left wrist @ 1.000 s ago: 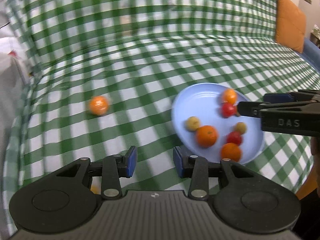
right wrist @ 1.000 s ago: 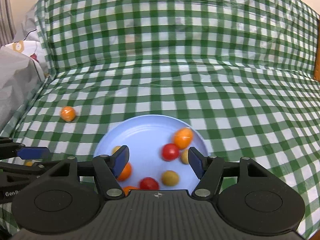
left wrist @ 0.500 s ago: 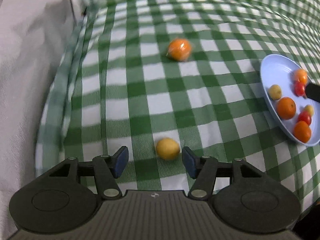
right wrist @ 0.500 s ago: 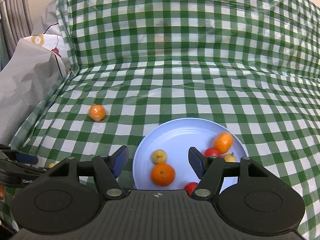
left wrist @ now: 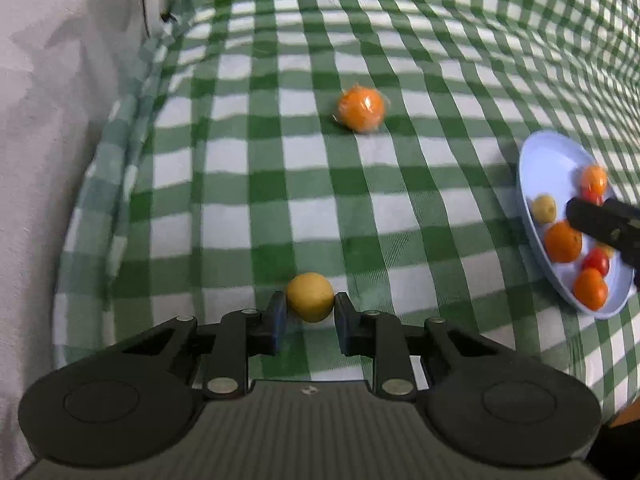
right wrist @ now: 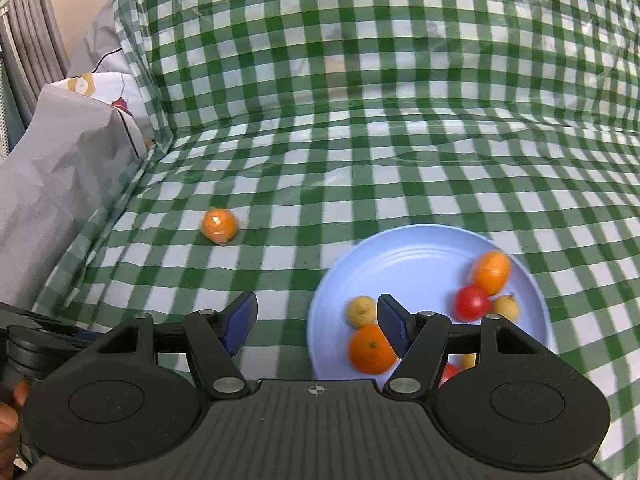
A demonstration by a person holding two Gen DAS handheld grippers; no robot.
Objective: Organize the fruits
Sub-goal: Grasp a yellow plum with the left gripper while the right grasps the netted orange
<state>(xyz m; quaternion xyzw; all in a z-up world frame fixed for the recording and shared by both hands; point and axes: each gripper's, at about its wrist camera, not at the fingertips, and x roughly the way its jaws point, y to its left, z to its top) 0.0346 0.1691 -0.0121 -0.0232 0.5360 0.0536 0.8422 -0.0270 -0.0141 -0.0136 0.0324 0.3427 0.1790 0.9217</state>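
Observation:
A small yellow fruit (left wrist: pixel 310 297) sits between the blue pads of my left gripper (left wrist: pixel 309 314), which has closed onto it just above the green checked cloth. A wrapped orange fruit (left wrist: pixel 361 109) lies farther ahead on the cloth; it also shows in the right wrist view (right wrist: pixel 219 225). A light blue plate (right wrist: pixel 404 256) holds several fruits: oranges, red tomatoes and small yellow ones. It shows at the right edge of the left wrist view (left wrist: pixel 538 168). My right gripper (right wrist: pixel 316 322) is open and empty, hovering at the plate's left rim.
Grey and white bedding (right wrist: pixel 60 160) is piled along the left edge of the cloth. The checked cloth rises up a backrest (right wrist: pixel 360 40) behind. My right gripper's finger shows over the plate in the left wrist view (left wrist: pixel 604 222).
My left gripper has moved forward around the yellow fruit and closed its pads on it. The right gripper has shifted left, so the plate now sits to its right.

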